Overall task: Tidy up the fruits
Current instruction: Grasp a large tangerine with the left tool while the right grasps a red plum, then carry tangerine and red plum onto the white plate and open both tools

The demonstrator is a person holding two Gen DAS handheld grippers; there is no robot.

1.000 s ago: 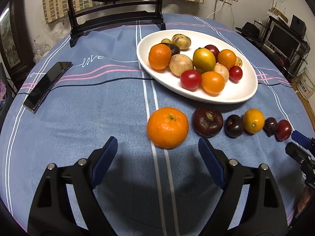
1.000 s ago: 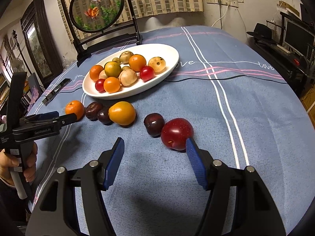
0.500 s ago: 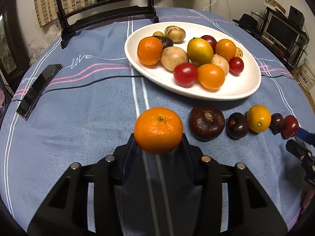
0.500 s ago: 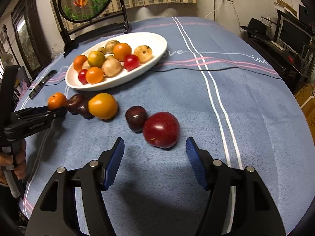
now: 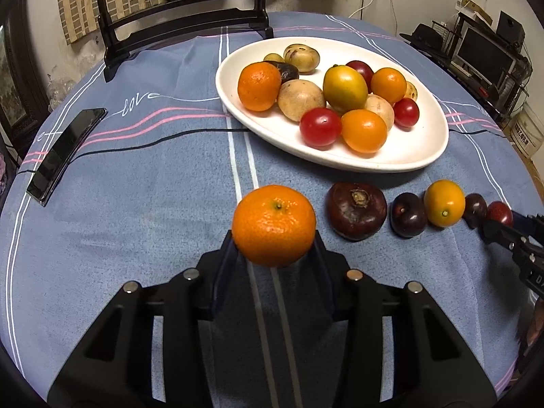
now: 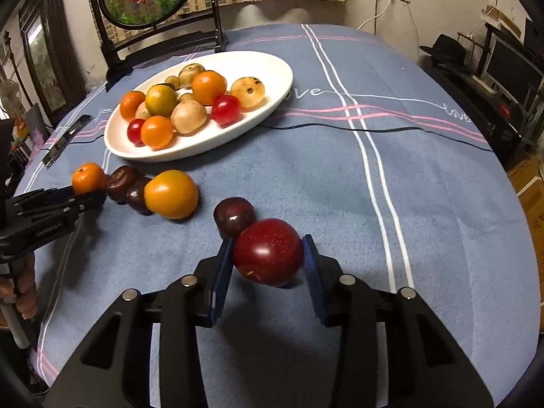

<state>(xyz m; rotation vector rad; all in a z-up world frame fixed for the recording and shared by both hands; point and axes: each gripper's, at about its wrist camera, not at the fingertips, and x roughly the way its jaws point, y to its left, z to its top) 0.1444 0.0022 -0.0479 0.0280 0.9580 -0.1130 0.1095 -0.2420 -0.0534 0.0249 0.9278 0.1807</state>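
With both ends of the fruit row taken at once, the step in hand looks like lifting the two end pieces clear, and doing it well means keeping each grip square and rising straight. The left gripper (image 5: 273,238) is narrowed onto the mandarin (image 5: 274,225), its blue pads pressed against the sides at the near end of the row on the blue tablecloth (image 5: 136,210). The right gripper (image 6: 268,255) is closing on the red plum (image 6: 268,252); its pads sit at either flank, the left one touching and the right one at the skin (whether it presses yet I cannot tell for sure). That plum rests against a small dark plum (image 6: 234,216), so I would lift upward rather than drag sideways, or the neighbour may roll. The same goes on the left, where a dark brown fruit (image 5: 356,210) lies just beside the mandarin. Round, smooth skins slip easily, so a firm centred hold matters. The white plate (image 5: 418,149), already well filled, stands beyond the row.
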